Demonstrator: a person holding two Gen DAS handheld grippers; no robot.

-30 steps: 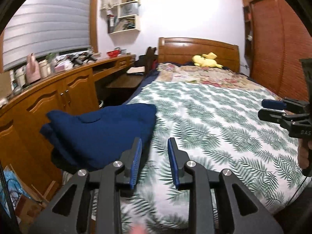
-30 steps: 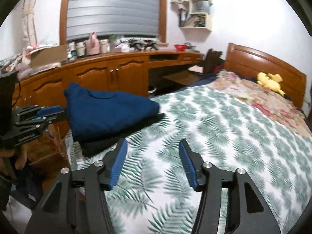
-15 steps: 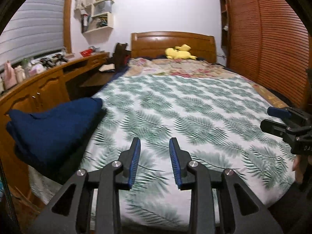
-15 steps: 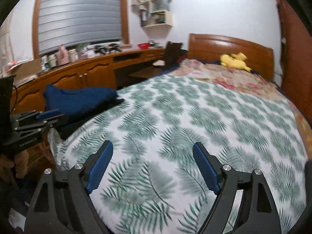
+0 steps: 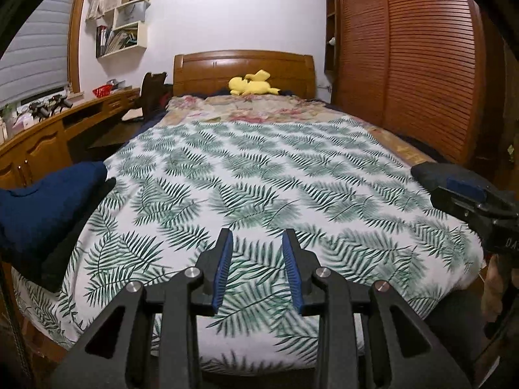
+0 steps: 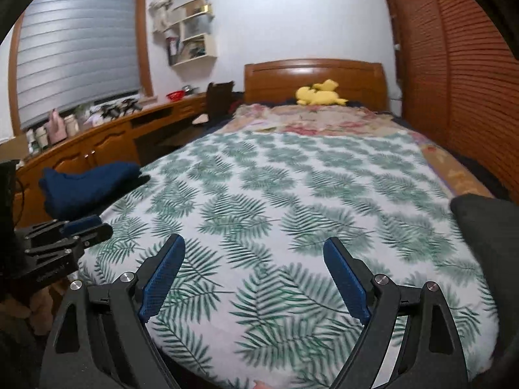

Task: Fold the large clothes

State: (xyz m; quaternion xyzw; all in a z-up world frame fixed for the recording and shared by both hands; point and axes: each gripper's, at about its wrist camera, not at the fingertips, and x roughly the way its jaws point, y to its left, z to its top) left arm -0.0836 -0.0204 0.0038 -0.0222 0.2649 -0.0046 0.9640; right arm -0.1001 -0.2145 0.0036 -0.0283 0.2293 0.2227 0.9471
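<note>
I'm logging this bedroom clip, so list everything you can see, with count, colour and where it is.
Folded garment: one, navy blue, left edge of the bed, on a black piece.
Bedspread: one, white with green fern leaves, over the bed.
Floral blanket: one, pink and beige, near the headboard.
Plush toy: one, yellow, by the headboard.
Headboard: one, brown wood.
Wardrobe doors: brown, slatted, right of the bed.
Counter with cabinets: brown wood, left wall, cluttered on top.
Wall shelves: white, above the counter.
Window blind: one, grey.
Dark grey fabric: right foot of the bed.
Left tongs: black with blue pads, open, empty.
Right tongs: same, open wider, empty.
</note>
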